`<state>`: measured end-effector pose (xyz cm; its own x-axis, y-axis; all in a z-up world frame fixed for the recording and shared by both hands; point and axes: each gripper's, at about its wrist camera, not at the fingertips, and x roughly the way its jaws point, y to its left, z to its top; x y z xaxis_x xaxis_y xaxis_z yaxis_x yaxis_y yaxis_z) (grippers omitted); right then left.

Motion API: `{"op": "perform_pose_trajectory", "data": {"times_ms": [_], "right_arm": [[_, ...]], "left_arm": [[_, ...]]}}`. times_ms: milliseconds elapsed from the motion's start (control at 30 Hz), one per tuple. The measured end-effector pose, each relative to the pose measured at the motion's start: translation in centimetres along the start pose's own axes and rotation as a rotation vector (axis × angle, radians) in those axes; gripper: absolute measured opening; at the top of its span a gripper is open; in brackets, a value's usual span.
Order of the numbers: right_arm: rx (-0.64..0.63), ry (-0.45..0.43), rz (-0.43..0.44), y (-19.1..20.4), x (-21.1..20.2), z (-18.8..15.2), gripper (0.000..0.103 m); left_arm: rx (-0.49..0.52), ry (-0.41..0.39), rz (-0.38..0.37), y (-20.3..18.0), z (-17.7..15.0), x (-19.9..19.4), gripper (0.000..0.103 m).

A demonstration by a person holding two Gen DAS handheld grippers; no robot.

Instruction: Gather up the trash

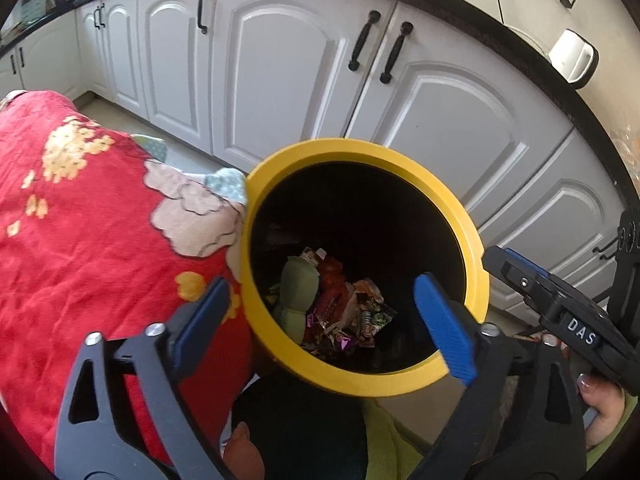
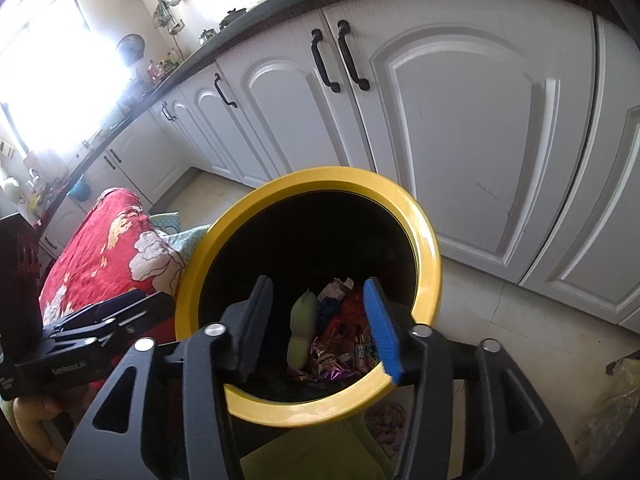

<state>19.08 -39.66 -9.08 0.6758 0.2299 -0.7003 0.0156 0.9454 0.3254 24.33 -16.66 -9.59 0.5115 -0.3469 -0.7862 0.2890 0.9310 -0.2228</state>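
Observation:
A black bin with a yellow rim (image 1: 476, 256) stands on the floor; at its bottom lies a heap of colourful wrappers (image 1: 344, 316) and a pale green soft piece (image 1: 298, 284). My left gripper (image 1: 324, 316) hangs over the bin's mouth, jaws wide apart and nothing between them. In the right wrist view the same yellow rim (image 2: 430, 264) shows with the wrappers (image 2: 340, 344) and green piece (image 2: 302, 332) inside. My right gripper (image 2: 320, 328) is also above the opening, its jaws partly apart and bare. Each gripper shows at the edge of the other's view.
A red flowered cloth (image 1: 88, 220) covers a surface touching the bin's left side. White cabinet doors (image 1: 288, 80) with black handles run behind, under a dark counter. Pale floor tiles (image 2: 500, 312) lie to the right. A person's hand (image 1: 604, 408) grips the right tool.

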Motion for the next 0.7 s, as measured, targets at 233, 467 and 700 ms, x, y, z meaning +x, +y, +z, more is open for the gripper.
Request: {"op": "perform_pose_trajectory", "data": {"times_ms": [233, 467, 700], "right_arm": [[-0.031, -0.022, -0.024, 1.1, -1.6, -0.4, 0.067], [-0.054, -0.039, -0.028, 2.4, -3.0, -1.1, 0.078], [-0.088, -0.051, -0.014, 4.3, -4.5, -1.9, 0.086]], "left_arm": [[-0.008, -0.032, 0.015, 0.8, 0.5, -2.3, 0.092], [-0.01, -0.06, 0.042, 1.7, 0.1, -4.9, 0.092], [-0.03, -0.089, 0.088, 3.0, -0.9, -7.7, 0.092]]}}
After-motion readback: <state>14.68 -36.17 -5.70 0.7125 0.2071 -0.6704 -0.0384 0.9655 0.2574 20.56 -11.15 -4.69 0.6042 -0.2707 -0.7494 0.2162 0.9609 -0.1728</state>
